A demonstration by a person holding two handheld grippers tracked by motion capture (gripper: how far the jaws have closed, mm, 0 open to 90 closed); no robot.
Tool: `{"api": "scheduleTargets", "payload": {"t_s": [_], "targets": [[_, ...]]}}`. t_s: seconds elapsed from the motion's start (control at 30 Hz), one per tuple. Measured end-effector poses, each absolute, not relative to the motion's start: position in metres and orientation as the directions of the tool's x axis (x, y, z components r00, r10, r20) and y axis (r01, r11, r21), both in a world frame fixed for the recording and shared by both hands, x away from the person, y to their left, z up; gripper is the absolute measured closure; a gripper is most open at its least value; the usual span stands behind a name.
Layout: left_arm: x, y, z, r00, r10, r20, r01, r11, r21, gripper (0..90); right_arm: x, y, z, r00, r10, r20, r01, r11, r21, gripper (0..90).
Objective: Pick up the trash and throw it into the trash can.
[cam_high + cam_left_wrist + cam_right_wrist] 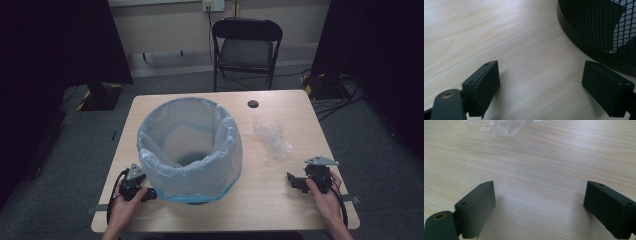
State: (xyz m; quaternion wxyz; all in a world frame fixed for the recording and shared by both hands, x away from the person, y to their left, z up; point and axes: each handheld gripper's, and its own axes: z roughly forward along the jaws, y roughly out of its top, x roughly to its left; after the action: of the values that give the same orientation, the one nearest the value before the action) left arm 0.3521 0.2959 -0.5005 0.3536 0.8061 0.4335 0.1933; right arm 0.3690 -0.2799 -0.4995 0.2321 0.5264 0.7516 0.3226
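A black mesh waste bin [190,145] lined with a pale blue plastic bag stands on the wooden table [270,200], left of centre. Its mesh wall and black base rim [584,47] fill the upper right of the left gripper view. My left gripper [148,195] rests on the table at the bin's near left, jaws wide apart with bare wood between them [541,82]. A crumpled clear plastic bag [272,137] lies right of the bin, and its edge [496,127] shows ahead of my right gripper [294,181], which sits open on the table near the right front.
A round cable hole [253,104] sits near the table's far edge. A black folding chair [246,47] stands beyond the table. Cables and dark equipment [325,85] lie on the floor at the back right. Dark curtains flank both sides.
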Motion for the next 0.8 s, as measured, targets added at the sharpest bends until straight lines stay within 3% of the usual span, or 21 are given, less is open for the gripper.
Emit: {"api": "scheduleTargets", "payload": {"t_s": [0.27, 0.43, 0.57, 0.8], "targets": [[0.352, 0.296, -0.500, 0.553, 0.833, 0.001, 0.562, -0.374, 0.738, 14.4, 0.370, -0.281, -0.499, -0.353, 0.936, -0.013, 0.636, 0.250, 0.730, 10.3], [0.352, 0.296, -0.500, 0.553, 0.833, 0.001, 0.562, -0.374, 0.738, 14.5, 0.369, -0.281, -0.495, -0.359, 0.933, -0.001, 0.637, 0.246, 0.730, 17.6], [0.352, 0.296, -0.501, 0.552, 0.834, -0.002, 0.563, -0.371, 0.739, 14.5, 0.368, -0.282, -0.486, -0.385, 0.921, 0.054, 0.630, 0.220, 0.745, 17.7], [0.352, 0.296, -0.501, 0.553, 0.833, -0.006, 0.564, -0.370, 0.738, 14.4, 0.363, -0.271, -0.472, -0.437, 0.899, 0.032, 0.598, 0.263, 0.757, 17.6]]}}
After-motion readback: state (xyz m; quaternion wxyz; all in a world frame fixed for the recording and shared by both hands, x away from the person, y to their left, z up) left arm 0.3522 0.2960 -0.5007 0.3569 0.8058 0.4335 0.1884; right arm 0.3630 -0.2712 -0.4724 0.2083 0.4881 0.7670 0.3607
